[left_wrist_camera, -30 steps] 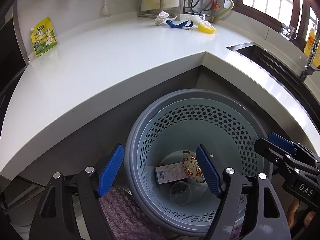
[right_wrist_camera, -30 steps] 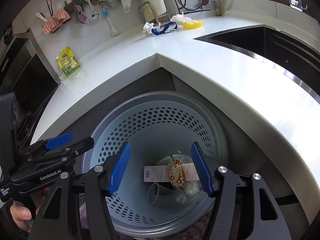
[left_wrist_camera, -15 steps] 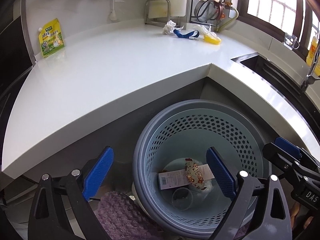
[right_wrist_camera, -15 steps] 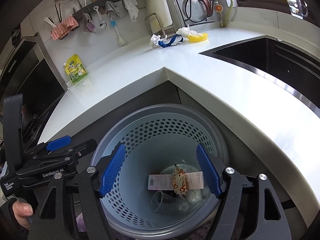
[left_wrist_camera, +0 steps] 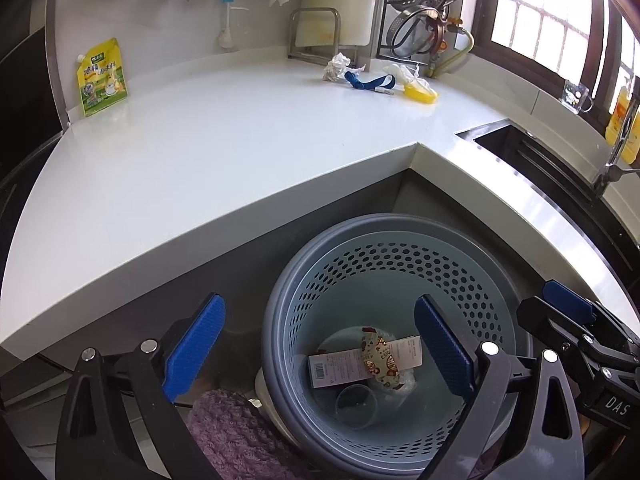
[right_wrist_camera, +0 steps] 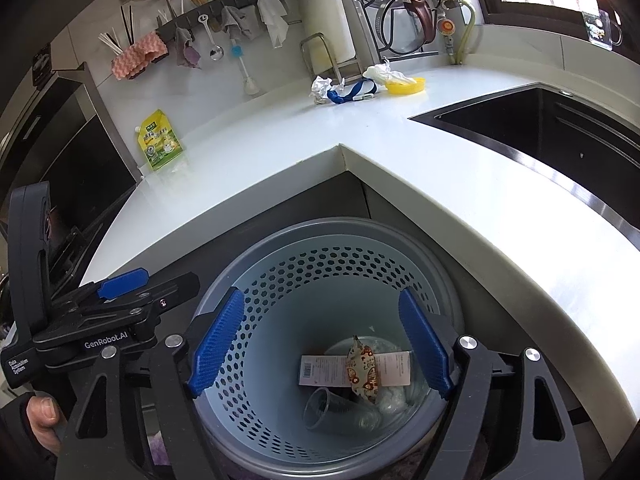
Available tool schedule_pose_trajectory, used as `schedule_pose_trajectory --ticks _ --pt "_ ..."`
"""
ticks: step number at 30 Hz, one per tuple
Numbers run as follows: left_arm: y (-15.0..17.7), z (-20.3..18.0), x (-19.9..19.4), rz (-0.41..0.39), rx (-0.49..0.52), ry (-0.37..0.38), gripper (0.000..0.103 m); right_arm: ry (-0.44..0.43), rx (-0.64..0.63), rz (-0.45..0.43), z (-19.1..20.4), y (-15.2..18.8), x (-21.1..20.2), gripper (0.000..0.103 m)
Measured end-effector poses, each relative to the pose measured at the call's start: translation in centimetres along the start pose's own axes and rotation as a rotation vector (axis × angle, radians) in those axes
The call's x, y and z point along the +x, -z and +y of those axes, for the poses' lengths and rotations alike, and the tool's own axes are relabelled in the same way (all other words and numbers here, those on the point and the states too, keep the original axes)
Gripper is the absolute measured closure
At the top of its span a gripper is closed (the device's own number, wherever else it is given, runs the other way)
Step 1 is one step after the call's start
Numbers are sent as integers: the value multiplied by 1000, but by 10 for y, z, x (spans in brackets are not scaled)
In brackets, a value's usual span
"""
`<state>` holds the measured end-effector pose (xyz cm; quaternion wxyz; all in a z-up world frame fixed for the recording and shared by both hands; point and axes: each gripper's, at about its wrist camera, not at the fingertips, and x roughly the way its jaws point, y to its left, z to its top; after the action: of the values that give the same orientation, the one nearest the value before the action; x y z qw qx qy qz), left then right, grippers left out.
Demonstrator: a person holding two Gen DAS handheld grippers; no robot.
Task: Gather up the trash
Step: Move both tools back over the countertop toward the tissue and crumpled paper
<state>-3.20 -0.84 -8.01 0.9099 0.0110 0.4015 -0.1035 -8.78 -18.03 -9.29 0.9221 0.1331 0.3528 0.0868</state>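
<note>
Both the left gripper (left_wrist_camera: 316,354) and right gripper (right_wrist_camera: 320,344) hang with jaws apart over the bin (left_wrist_camera: 496,292). A wrapper (right_wrist_camera: 362,372), a paper (right_wrist_camera: 320,370) lying sideways and a tipped cup (right_wrist_camera: 320,414) sit inside. More trash (left_wrist_camera: 336,68) waits far back on the tabletop (left_wrist_camera: 224,152).

1. We count two grippers: the left gripper (left_wrist_camera: 320,354) and the right gripper (right_wrist_camera: 320,344).
2. We see one perforated bin (right_wrist_camera: 280,280).
3. In it lie three pieces: one clear cup (right_wrist_camera: 322,410), one printed wrapper (right_wrist_camera: 362,372), one labelled card (right_wrist_camera: 320,370).
4. On the desk (left_wrist_camera: 224,152) we count one yellow pouch (left_wrist_camera: 102,76), one crumpled paper (left_wrist_camera: 336,68), one blue strap (left_wrist_camera: 368,82) and one yellow lid (left_wrist_camera: 420,94).

Perforated blue bin (left_wrist_camera: 472,280) holds a wrapper (left_wrist_camera: 380,362), a label (left_wrist_camera: 340,368) and a cup (left_wrist_camera: 356,404).
</note>
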Motion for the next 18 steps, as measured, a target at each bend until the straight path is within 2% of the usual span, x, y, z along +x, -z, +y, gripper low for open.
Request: schedule_pose_trajectory --ticks 4,11,18 --pt "-3 4 -1 -13 -3 -8 8 0 -2 2 3 -4 1 27" --pt "-11 13 5 -14 -17 -20 7 29 -10 -62 7 -17 -1 23" --pt "-31 21 3 -63 -27 -46 6 53 -51 -124 11 -35 1 23"
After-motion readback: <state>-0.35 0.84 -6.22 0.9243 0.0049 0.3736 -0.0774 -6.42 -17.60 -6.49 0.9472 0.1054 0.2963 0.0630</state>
